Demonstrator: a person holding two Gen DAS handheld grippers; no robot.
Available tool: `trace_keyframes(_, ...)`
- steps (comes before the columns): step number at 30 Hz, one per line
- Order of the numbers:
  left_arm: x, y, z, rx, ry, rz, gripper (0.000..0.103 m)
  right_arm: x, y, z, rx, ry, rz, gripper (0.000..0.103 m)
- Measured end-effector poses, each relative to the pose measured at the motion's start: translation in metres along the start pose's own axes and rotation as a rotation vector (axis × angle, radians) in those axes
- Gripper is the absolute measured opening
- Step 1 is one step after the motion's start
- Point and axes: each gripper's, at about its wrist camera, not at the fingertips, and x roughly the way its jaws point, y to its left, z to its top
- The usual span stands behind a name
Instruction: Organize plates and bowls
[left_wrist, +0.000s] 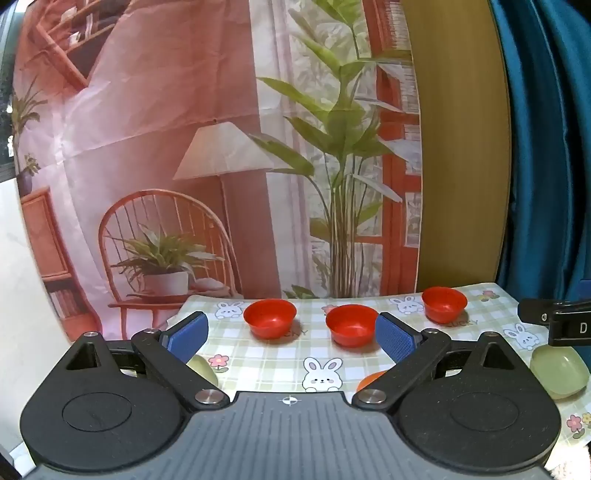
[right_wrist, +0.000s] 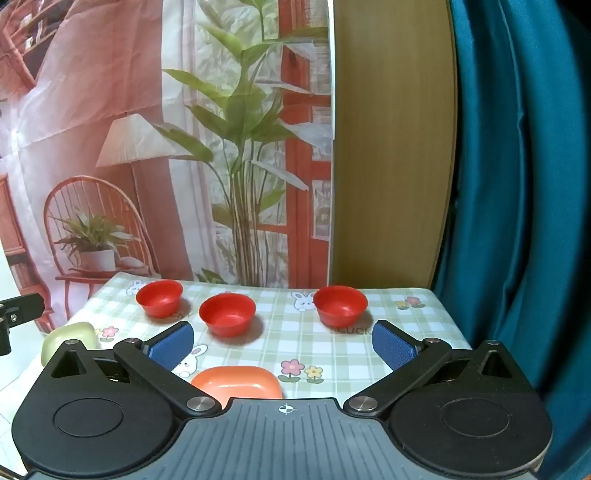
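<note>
From my left wrist view, the left gripper (left_wrist: 291, 338) fingers are spread wide, holding nothing; three red bowls (left_wrist: 351, 325) sit ahead on the tabletop (left_wrist: 266, 360). Right wrist view: right gripper (right_wrist: 282, 347) equally wide and empty, orange plate (right_wrist: 236, 382) just below it.

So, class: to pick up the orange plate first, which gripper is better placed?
Probably the right gripper: the orange plate lies just below its open jaws, while the left gripper sees only its edge, off to one side.
</note>
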Motion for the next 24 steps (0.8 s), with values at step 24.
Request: trace_keyframes(24,-0.005,-0.002,-0.001,0.022,-0.050,0.059,0.098,-0.006,-0.006,0.002,0.000,-0.002,-0.001,0.103)
